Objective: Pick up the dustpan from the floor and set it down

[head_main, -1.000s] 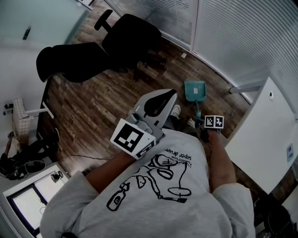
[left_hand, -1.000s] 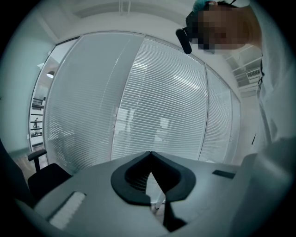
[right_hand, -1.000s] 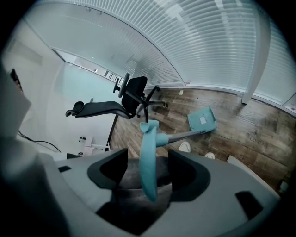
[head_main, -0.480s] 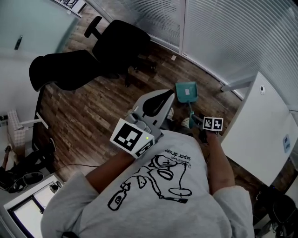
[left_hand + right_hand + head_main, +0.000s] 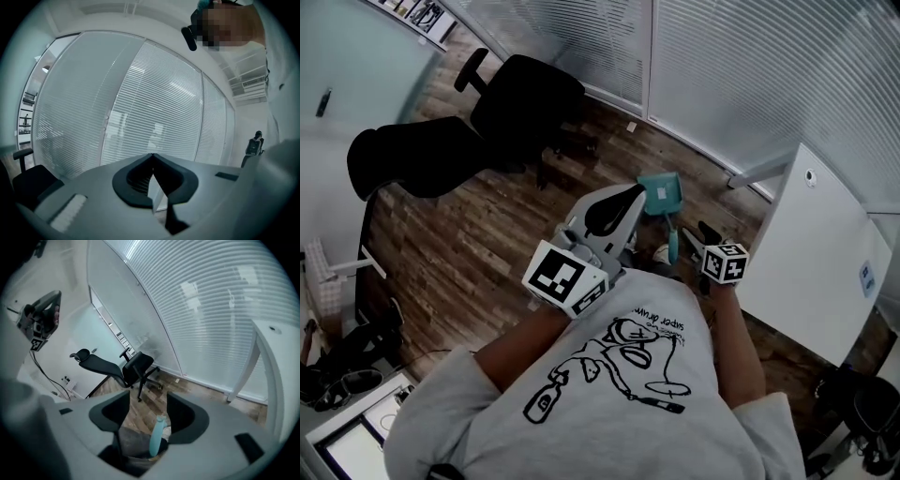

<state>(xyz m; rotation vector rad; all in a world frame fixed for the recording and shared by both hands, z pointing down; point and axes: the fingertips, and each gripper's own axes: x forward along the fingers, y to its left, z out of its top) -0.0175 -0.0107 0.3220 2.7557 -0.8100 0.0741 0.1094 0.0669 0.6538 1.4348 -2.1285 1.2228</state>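
Head view: teal dustpan (image 5: 660, 191) lies on the wood floor (image 5: 478, 234), left of the white table (image 5: 811, 244) with a strip of bare floor between them. Long axis runs nearly up-down in frame: the pan mouth points away toward the blinds (image 5: 750, 75), and the handle (image 5: 671, 242) points back at the person. Plain teal plastic with a slim handle and a pale label on the pan. Right gripper (image 5: 710, 246) sits between the handle end and the table edge. Left gripper (image 5: 633, 192) is just left of the pan, further from the table. Two black chairs (image 5: 520, 94) stand well left of the table, with open floor around them.

Left gripper view: jaws pressed together with their tips meeting and nothing between them, aimed at the blinds. No dustpan in sight.

Right gripper view: jaws stand wide apart. The teal handle shows low in the gap and touches neither pad. The table leg and top are at right, with floor and chairs ahead.
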